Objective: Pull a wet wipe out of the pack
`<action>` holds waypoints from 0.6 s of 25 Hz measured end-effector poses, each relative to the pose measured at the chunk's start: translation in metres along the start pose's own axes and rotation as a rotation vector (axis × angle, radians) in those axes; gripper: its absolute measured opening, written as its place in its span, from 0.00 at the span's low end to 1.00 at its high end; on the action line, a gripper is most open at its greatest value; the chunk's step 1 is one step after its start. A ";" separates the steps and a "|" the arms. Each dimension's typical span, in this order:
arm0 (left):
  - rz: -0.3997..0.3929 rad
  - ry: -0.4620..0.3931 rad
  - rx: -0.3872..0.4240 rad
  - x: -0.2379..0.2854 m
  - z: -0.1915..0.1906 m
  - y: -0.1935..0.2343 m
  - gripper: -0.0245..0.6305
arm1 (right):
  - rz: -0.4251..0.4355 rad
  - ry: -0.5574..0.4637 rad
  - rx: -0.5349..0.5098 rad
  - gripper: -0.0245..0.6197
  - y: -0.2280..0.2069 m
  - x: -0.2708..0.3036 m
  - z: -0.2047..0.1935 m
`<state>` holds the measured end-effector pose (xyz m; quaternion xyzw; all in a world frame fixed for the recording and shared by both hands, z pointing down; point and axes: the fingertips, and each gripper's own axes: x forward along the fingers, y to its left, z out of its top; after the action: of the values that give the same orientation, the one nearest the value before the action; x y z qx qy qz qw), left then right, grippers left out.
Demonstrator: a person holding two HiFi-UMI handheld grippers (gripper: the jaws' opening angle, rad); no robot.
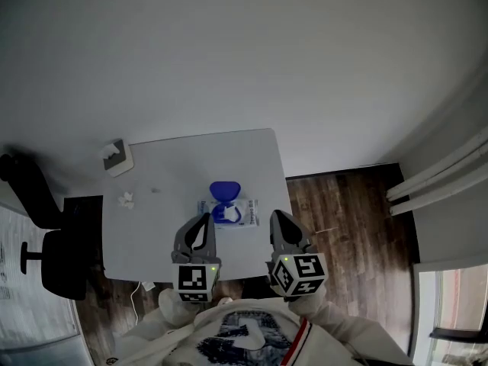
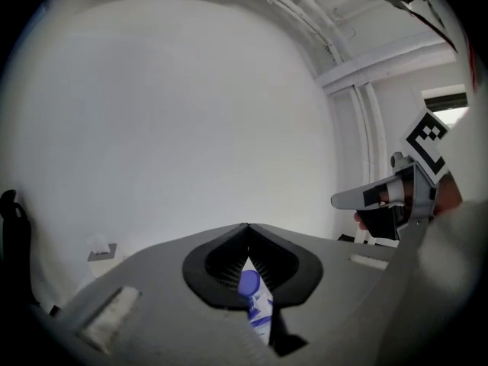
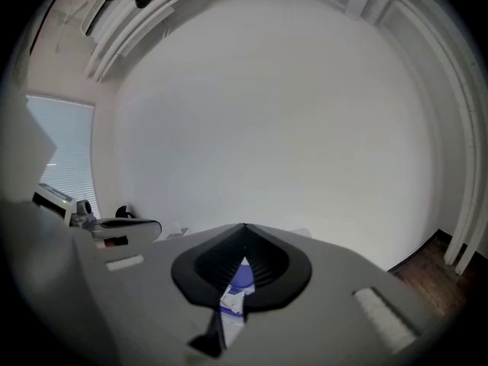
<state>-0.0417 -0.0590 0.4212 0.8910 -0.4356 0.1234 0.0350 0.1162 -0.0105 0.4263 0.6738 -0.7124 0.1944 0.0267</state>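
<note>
Jaws pressed together on the left gripper (image 1: pixel 204 219), nothing clamped between them. Same on the right gripper (image 1: pixel 276 216): tips closed on each other, empty. Held side by side over the near edge of the table (image 1: pixel 171 174), both pointing toward 12 o'clock.

In the left gripper view, closed tips (image 2: pixel 246 227) meeting in a point, with a strip of the pack (image 2: pixel 258 305) showing through the gap below them and the right gripper (image 2: pixel 381 197) out at 3 o'clock. In the right gripper view, closed tips (image 3: pixel 244 227) likewise, the pack (image 3: pixel 232 297) below them, and the left gripper (image 3: pixel 122 227) at 9 o'clock.

Between the two grippers, in the head view, the pack of wet wipes (image 1: pixel 232 210) lying flat on the table, at 1 o'clock from the left tips and 10 o'clock from the right. Blue lid (image 1: pixel 225 190) flipped open toward 12 o'clock. Near both grippers, no contact visible.

Farther out, at 9 o'clock from the pack, a small crumpled white wipe (image 1: pixel 126 200). At the table's 10 o'clock corner, a tissue box (image 1: pixel 117 157). Off the table at 9 o'clock, a black office chair (image 1: pixel 46 239). At 3 o'clock, dark wooden floor (image 1: pixel 343 212).
</note>
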 end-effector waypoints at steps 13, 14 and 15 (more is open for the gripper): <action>0.132 0.070 0.015 0.047 0.000 -0.001 0.04 | 0.127 0.044 0.020 0.05 -0.047 0.053 0.012; 0.143 0.073 0.014 0.049 0.000 -0.002 0.04 | 0.136 0.046 0.021 0.05 -0.051 0.055 0.013; 0.156 0.078 0.012 0.052 -0.001 -0.002 0.04 | 0.144 0.048 0.022 0.05 -0.055 0.058 0.014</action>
<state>-0.0096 -0.0975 0.4348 0.8492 -0.5010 0.1630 0.0369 0.1675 -0.0705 0.4444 0.6163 -0.7559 0.2198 0.0221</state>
